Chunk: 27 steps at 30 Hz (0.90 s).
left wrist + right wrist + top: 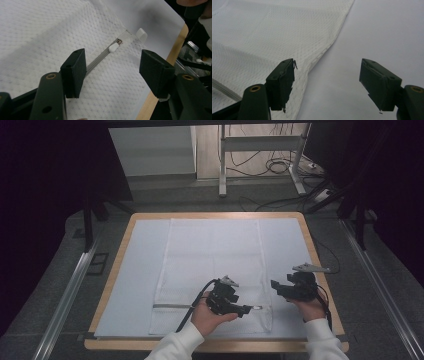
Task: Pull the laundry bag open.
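A white mesh bag (210,265) lies flat on the mat, with a grey zipper (172,306) running across its near end. My left gripper (247,309) hovers over the right end of that zipper. In the left gripper view the left gripper (112,65) stands open, and the zipper (100,58) runs on between the jaws to its white pull (113,47) just beyond them. Nothing touches the pads. My right gripper (277,287) is held right of the bag, open. In the right gripper view the right gripper (328,75) straddles the bag's edge (322,53), holding nothing.
A pale mat (135,270) covers the wooden table (320,265). A small white tab (141,34) sticks out at the bag's corner past the zipper's end. Dark curtains, floor rails and a desk frame with cables (270,165) lie beyond the table.
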Each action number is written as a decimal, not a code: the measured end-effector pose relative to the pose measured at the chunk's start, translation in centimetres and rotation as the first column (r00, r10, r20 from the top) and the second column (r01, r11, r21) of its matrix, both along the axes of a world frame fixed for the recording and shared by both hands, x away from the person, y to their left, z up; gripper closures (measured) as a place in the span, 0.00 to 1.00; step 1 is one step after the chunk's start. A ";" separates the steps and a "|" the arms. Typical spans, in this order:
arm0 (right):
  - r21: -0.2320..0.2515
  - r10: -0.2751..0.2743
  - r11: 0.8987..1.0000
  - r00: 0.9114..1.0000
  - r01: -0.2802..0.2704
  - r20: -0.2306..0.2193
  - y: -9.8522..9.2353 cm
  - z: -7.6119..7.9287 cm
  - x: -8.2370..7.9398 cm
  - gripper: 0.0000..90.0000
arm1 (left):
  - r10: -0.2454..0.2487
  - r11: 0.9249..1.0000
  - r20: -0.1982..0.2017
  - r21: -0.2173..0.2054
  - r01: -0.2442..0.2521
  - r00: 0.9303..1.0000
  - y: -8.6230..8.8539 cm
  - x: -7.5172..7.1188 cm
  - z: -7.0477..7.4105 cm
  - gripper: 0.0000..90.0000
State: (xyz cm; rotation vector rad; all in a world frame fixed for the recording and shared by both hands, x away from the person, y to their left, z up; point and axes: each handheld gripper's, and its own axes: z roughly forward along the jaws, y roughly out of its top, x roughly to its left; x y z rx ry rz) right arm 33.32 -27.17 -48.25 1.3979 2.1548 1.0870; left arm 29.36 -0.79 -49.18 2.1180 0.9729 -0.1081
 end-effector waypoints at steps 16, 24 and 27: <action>-0.013 -0.019 1.000 1.000 0.019 0.008 -0.1 -0.1 0.0 0.31 | -0.021 1.000 -0.074 -0.009 0.020 0.997 -2.2 1.3 -1.3 0.45; -0.020 -0.021 1.000 1.000 0.021 0.007 -0.1 -0.1 0.0 0.31 | -0.025 1.000 -0.105 -0.010 0.024 0.994 -3.0 1.8 -2.0 0.45; -0.019 -0.024 1.000 1.000 0.024 0.010 -0.1 -0.1 0.0 0.31 | -0.026 1.000 -0.110 -0.016 0.024 0.994 -3.1 1.9 -2.1 0.45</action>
